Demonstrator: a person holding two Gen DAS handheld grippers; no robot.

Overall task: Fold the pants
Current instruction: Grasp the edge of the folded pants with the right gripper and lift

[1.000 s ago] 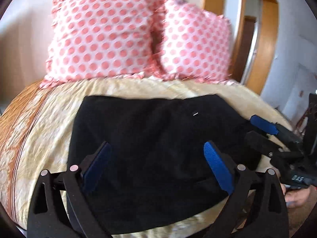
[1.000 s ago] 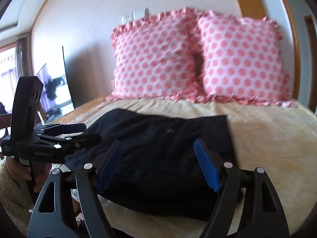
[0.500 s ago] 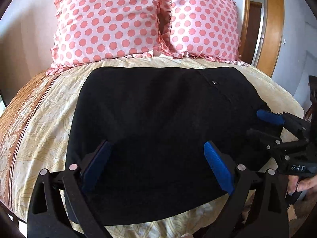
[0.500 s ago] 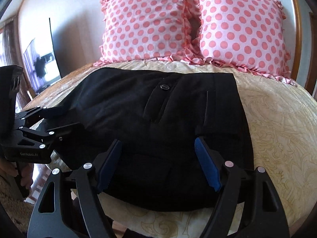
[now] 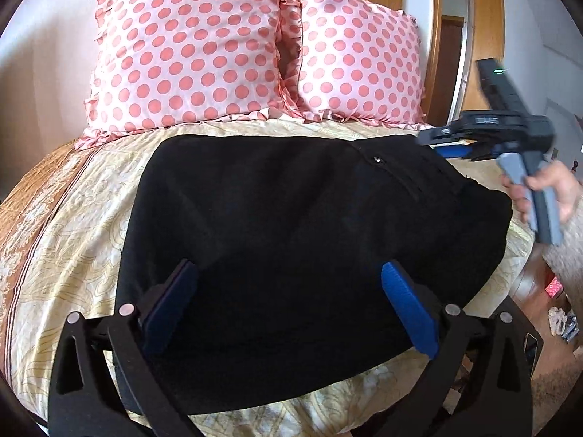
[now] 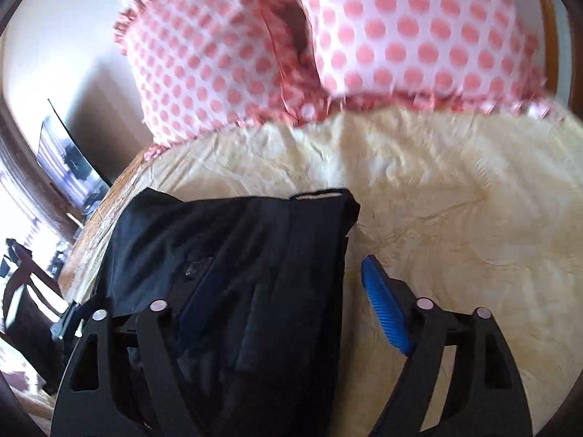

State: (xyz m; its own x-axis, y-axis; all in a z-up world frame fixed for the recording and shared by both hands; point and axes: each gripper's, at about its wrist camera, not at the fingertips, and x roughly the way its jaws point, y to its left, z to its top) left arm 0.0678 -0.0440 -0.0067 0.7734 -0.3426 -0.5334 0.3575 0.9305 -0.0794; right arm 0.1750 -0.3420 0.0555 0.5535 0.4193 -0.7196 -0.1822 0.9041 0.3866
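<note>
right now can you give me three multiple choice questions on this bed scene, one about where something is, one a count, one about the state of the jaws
1. Where do the black pants lie?
A. on the yellow bedspread, in front of the pillows
B. on top of the pillows
C. on the floor beside the bed

2. How many pink polka-dot pillows lean at the head of the bed?
A. one
B. two
C. four

3. How do the jaws of the left gripper stand?
A. shut on the pants
B. shut on a pillow
C. open, with nothing held between them

Answers:
1. A, the pants are spread flat on the bedspread, with a bare strip between them and the pillows.
2. B, two pillows stand side by side in the left wrist view.
3. C, the two blue pads are wide apart above the fabric.
</note>
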